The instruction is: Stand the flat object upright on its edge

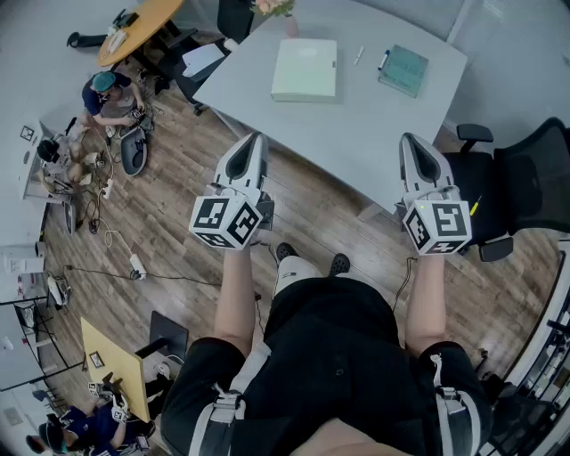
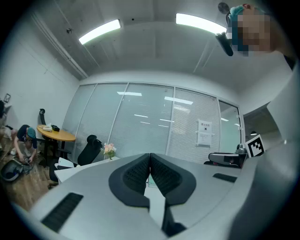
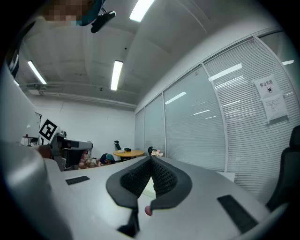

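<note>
A pale green flat book (image 1: 305, 70) lies flat on the grey table (image 1: 356, 125), toward its far side. A teal notebook (image 1: 403, 70) lies flat to its right. My left gripper (image 1: 252, 142) is held in the air short of the table's near edge, jaws shut, nothing between them. My right gripper (image 1: 414, 142) hangs level with it at the table's near right edge, also shut and empty. In the left gripper view the gripper (image 2: 150, 157) points over the tabletop, and a sliver of the green book (image 2: 151, 182) shows below the closed pads. The right gripper (image 3: 151, 159) points along the table too.
A pen (image 1: 359, 55) lies between the two books. A small pink vase (image 1: 291, 25) stands at the table's far edge. A black office chair (image 1: 525, 183) stands at the right. People sit on the wooden floor (image 1: 160, 205) at the left, among cables.
</note>
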`<state>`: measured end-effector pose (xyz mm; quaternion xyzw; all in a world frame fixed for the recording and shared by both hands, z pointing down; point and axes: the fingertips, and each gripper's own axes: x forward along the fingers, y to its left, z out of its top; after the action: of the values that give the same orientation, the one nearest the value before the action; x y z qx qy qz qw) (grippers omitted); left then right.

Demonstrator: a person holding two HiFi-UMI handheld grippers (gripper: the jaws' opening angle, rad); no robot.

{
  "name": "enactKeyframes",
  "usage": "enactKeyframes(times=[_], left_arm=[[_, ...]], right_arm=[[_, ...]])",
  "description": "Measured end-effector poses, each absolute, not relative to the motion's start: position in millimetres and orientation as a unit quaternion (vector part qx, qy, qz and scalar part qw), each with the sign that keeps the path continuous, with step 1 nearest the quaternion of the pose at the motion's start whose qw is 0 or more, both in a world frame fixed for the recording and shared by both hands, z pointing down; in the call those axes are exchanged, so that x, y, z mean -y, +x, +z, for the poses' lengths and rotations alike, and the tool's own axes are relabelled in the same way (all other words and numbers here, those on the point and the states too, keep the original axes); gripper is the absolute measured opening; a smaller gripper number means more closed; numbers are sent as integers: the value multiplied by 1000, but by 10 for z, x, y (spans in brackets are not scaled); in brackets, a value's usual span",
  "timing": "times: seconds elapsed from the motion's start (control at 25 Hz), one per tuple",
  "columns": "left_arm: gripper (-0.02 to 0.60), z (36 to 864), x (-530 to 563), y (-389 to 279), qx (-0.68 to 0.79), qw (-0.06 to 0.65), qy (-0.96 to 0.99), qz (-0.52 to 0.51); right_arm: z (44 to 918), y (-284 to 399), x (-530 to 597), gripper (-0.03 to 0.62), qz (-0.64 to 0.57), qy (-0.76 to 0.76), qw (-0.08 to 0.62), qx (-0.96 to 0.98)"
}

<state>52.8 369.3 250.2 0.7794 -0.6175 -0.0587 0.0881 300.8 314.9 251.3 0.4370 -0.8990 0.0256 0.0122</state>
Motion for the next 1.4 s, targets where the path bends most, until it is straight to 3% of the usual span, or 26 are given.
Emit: enactKeyframes(times=[0.76,1.4], left_arm=[[25,2816,-3811,536,624,110,772,-41],[25,2755,-2670,-837,577,95,811,-31]], right_arm=[[2743,2920,-3164,17,52,430,11,901],[2525,1464,-2111,17,38,458,11,888]])
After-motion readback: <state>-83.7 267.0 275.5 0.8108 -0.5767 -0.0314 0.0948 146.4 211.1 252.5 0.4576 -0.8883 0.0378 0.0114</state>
